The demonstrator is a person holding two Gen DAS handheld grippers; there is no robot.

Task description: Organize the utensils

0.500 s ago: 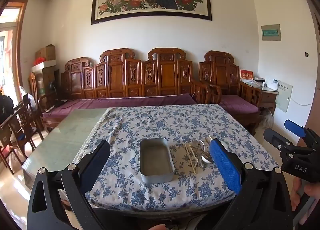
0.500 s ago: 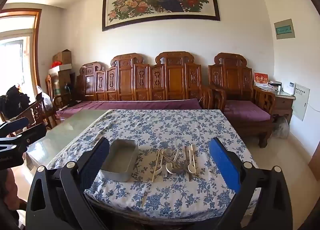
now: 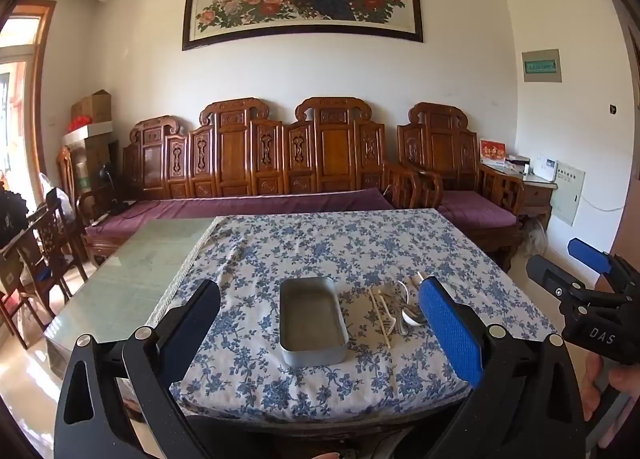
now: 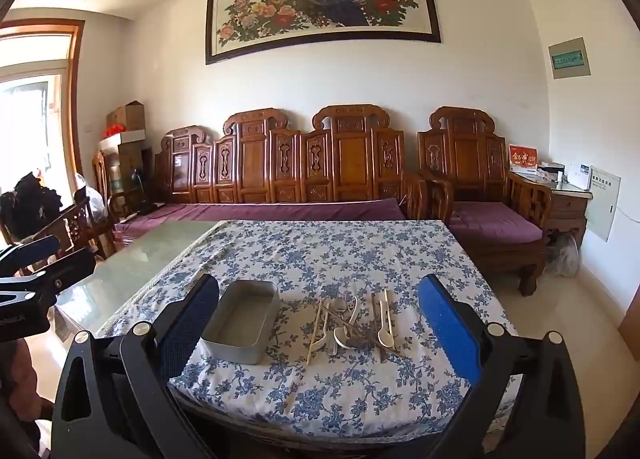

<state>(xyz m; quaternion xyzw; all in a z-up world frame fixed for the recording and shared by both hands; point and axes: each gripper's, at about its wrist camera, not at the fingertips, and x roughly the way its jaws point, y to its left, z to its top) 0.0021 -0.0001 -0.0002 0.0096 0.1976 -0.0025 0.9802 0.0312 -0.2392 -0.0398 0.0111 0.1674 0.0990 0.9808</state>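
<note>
Barely anything changes: both grippers, left gripper (image 3: 320,339) and right gripper (image 4: 318,333), stay spread and empty. The loose pile of spoons and chopsticks (image 4: 352,325) lies at three o'clock of the rectangular grey metal tin (image 4: 242,321) (nothing sorted yet).

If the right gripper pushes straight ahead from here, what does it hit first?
Probably the pile of spoons and chopsticks on the tablecloth; it sits between the right gripper's open fingers, though depth is unclear.

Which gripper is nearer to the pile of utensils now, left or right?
Right, probably. The right gripper points at the utensils, framing them between its fingers. The left gripper faces the metal tin, utensils to its right.
</note>
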